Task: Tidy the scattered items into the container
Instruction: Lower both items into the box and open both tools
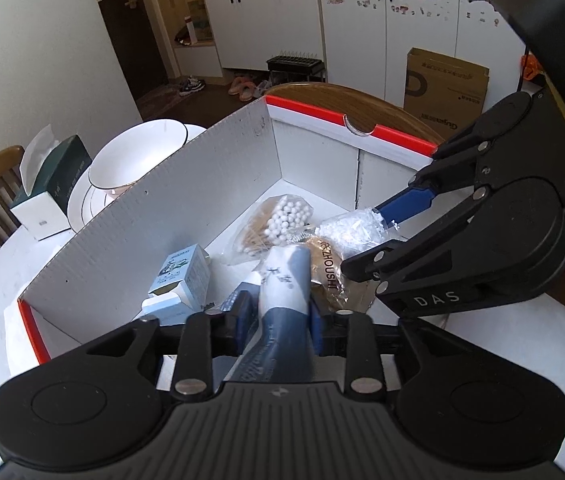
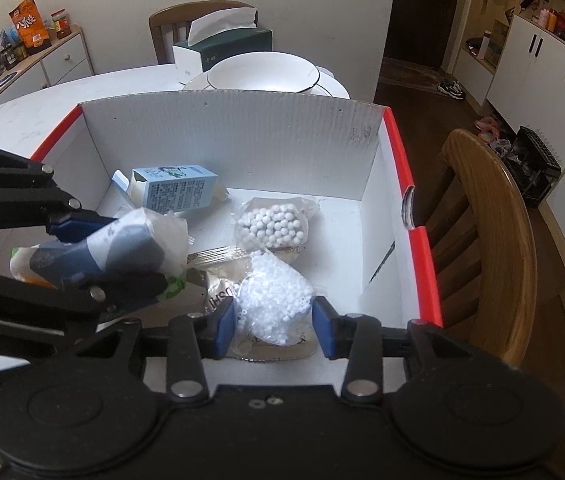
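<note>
Left tool (image 1: 278, 316) grips grey-blue packet (image 1: 282, 280) | right tool (image 2: 276, 322) parted, straddling bead bag (image 2: 274, 296) | both inside box (image 2: 242, 128)

Left gripper (image 1: 280, 316) over near edge of cardboard box (image 1: 186, 184), blue pads flanking blue-grey pouch (image 1: 282, 280). Inside box: small carton (image 1: 182, 276) left, cotton swab bag (image 1: 278, 218) centre, right gripper (image 1: 378, 232) at bead bag (image 1: 348, 228).
</note>
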A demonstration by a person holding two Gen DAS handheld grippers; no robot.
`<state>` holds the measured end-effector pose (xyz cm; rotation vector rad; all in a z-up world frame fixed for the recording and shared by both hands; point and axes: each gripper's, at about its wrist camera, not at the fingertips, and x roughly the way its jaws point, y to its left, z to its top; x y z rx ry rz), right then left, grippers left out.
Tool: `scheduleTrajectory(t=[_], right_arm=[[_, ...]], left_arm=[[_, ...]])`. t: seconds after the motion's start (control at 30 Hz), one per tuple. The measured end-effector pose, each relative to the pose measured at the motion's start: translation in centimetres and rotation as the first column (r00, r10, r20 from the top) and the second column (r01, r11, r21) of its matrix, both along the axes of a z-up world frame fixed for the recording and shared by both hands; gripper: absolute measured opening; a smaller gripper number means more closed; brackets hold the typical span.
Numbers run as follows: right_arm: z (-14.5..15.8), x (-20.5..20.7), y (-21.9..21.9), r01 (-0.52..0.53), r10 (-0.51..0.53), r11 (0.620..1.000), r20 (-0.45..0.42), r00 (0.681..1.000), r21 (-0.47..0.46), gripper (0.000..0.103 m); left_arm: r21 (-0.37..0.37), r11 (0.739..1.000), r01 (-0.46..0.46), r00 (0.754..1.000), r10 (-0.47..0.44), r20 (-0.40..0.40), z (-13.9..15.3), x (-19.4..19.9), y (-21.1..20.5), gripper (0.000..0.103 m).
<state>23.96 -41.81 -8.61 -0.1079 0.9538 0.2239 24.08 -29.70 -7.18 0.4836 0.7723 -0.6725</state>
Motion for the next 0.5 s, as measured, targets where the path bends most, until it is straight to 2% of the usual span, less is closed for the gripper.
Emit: scheduleTrajectory(t=[0.13,0.2,0.23,0.5], right_arm=[[0.6,-0.6,0.0,-0.012,0.012,1.000,0.017,1.000,0.000,0.050],[1.0,-0.7,-0.3,-0.005,0.005,1.000,0.025,1.000,0.009,0.052],[1.2,-0.8,-0.5,-0.001,0.001,1.000,0.026,1.000,0.017,0.052],[2.8,-1.6,-1.4,0.016,-0.019,0.998,0.050,0.999,0.057,0.059]], left_arm=[[-0.014,1.000,-0.020,1.000,0.020,0.011,0.2,0.0,0.5,0.042],[-0.031,0.999,-0.028,0.999,0.029,0.016,0.4,-0.1,0.9,0.056],[-0.041,0.999,-0.028,0.999,0.029,0.019,0.6,-0.2,1.1,0.059],[-0.082,0.996,-0.023,0.999,0.026,0.038,1.5,-1.2,1.9,0.064]])
